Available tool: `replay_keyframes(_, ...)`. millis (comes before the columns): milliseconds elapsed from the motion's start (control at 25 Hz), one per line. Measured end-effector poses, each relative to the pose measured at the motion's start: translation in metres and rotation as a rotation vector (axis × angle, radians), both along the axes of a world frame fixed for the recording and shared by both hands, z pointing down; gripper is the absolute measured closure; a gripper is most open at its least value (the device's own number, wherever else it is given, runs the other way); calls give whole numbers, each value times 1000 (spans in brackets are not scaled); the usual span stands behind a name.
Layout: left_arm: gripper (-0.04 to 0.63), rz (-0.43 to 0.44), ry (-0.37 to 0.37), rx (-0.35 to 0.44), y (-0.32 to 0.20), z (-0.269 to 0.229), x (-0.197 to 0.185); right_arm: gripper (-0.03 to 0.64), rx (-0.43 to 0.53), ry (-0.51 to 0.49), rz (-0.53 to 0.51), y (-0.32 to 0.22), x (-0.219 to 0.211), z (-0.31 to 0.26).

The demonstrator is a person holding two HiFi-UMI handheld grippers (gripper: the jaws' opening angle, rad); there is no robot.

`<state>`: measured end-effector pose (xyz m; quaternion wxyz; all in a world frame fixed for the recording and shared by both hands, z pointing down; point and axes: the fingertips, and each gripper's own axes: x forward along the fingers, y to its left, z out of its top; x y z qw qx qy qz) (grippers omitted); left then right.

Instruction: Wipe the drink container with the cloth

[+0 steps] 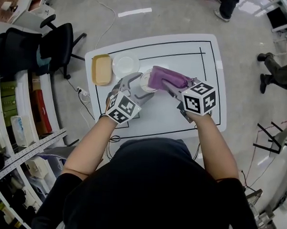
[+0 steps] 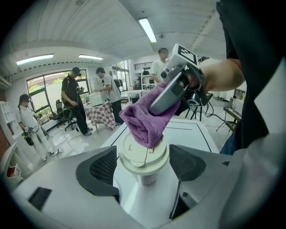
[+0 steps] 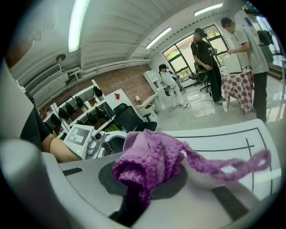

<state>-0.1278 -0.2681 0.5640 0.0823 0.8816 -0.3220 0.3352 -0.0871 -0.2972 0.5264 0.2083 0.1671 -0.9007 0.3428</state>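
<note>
A paper drink container with a white lid [image 1: 148,81] [image 2: 143,155] stands on the white table [image 1: 184,47]. My left gripper [image 1: 134,83] [image 2: 144,166] is shut on it, its dark pads [image 2: 103,169] pressing against both sides just below the lid. My right gripper [image 1: 169,87] [image 3: 147,181] is shut on a bunched purple cloth [image 1: 165,77] [image 2: 144,117] [image 3: 149,163]. It comes in from the right and presses the cloth onto the lid's top. A loose strip of cloth [image 3: 232,166] trails to the right. The cup's lower part is hidden in the head view.
A yellow tray [image 1: 102,69] and a round white dish [image 1: 125,66] lie at the table's far left. A black office chair [image 1: 56,44] and shelves [image 1: 25,111] stand left of the table. Several people [image 2: 71,100] stand around another table in the background.
</note>
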Motion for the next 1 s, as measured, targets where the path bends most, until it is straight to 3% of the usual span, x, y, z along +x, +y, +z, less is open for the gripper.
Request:
replay_keyframes(280, 214, 53, 137, 64, -2, -47, -4, 548, 95, -100, 37, 26, 24, -36)
replay_keyframes(400, 309, 21, 198, 37, -12, -59, -9, 548, 168, -114, 12, 48, 34, -47)
replay_keyframes(520, 392, -5, 226, 14, -25, -64, -4, 548, 286, -47, -134, 88, 27, -41)
replay_keyframes(640, 448, 4, 214, -15, -31, -58, 11, 548, 362, 19, -286, 125, 9, -22)
replay_keyframes(720, 479, 16, 180, -47, -31, -49, 19, 548, 409, 60, -324, 134, -3, -8)
replay_keyframes(840, 525, 8, 135, -79, -32, -35, 21, 548, 450, 102, -290, 127, -16, 8)
replay_keyframes(1000, 537, 8, 98, -109, -28, -20, 22, 549, 449, 83, -191, 107, -21, 20)
